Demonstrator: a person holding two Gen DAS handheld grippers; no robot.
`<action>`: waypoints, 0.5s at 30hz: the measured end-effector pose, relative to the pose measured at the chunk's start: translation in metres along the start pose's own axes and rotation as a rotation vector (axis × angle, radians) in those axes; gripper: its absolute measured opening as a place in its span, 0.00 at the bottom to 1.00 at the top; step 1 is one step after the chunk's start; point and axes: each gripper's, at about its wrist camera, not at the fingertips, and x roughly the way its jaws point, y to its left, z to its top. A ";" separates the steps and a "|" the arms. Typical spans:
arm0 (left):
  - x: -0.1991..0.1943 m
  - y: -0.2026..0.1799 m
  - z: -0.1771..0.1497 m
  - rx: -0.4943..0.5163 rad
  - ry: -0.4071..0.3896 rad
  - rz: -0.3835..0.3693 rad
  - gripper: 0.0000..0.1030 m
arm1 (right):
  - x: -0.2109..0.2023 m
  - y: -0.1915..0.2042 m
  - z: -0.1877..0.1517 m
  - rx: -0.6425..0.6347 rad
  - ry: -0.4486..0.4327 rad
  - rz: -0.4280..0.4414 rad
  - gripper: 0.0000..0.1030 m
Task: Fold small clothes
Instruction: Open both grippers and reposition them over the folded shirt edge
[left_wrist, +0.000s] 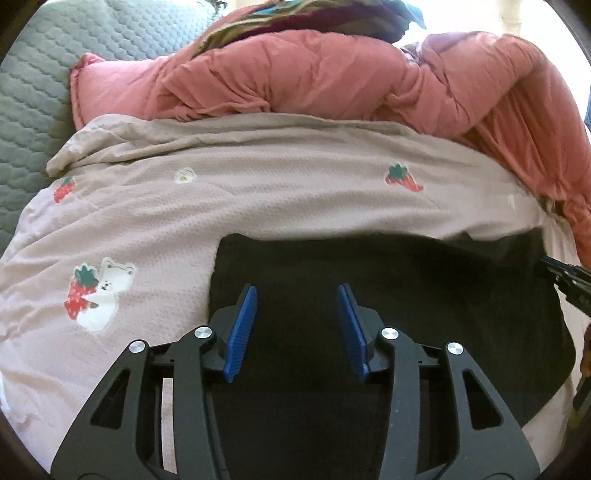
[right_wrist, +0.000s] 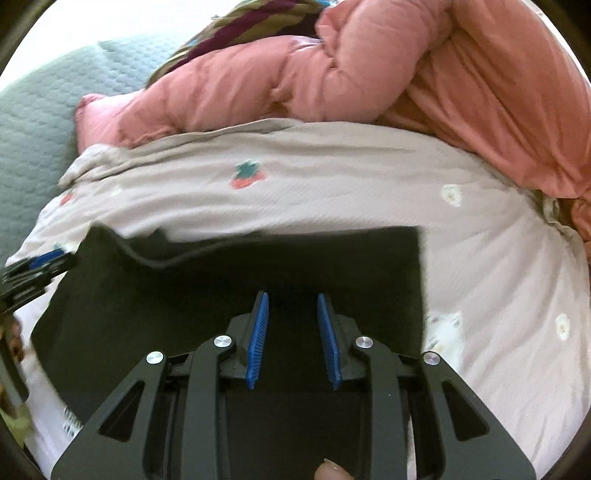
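Black linkage arms and blue ribbed pads fill the bottom of both wrist views, and between each pair there is a clear gap with nothing pinched in it. At the very bottom of the right view a fingertip (right_wrist: 334, 470) of the person peeks in. The left gripper (left_wrist: 298, 291) stands with its jaws apart above the black garment (left_wrist: 406, 295); the right gripper (right_wrist: 292, 299) has a narrower gap, also empty, over the same cloth. That garment lies flat on the pale strawberry-print blanket (left_wrist: 258, 206), its far edge fairly straight and one corner square in the right view, while a seam or hem ridge curls near the other corner, close to where the left gripper enters that view at the edge. Beyond it the blanket runs back to a bunched pink quilt (left_wrist: 314, 81), a striped cloth (left_wrist: 236, 26) heaped on that, and a grey quilted cover (left_wrist: 33, 92) off to the side. By the look of it, a fold has just been laid and let go. Next would probably come gripping the two near or side edges evenly and carrying them across, keeping the cloth from dragging the soft blanket along.
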 end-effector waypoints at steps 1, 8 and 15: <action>-0.002 0.003 -0.001 -0.010 -0.004 -0.002 0.39 | 0.001 -0.005 0.002 0.012 0.002 -0.010 0.26; -0.015 0.033 -0.018 -0.115 -0.014 0.002 0.45 | -0.015 -0.048 0.005 0.136 -0.034 -0.039 0.35; -0.026 0.048 -0.055 -0.174 -0.001 -0.028 0.51 | -0.034 -0.067 -0.042 0.210 -0.045 0.020 0.44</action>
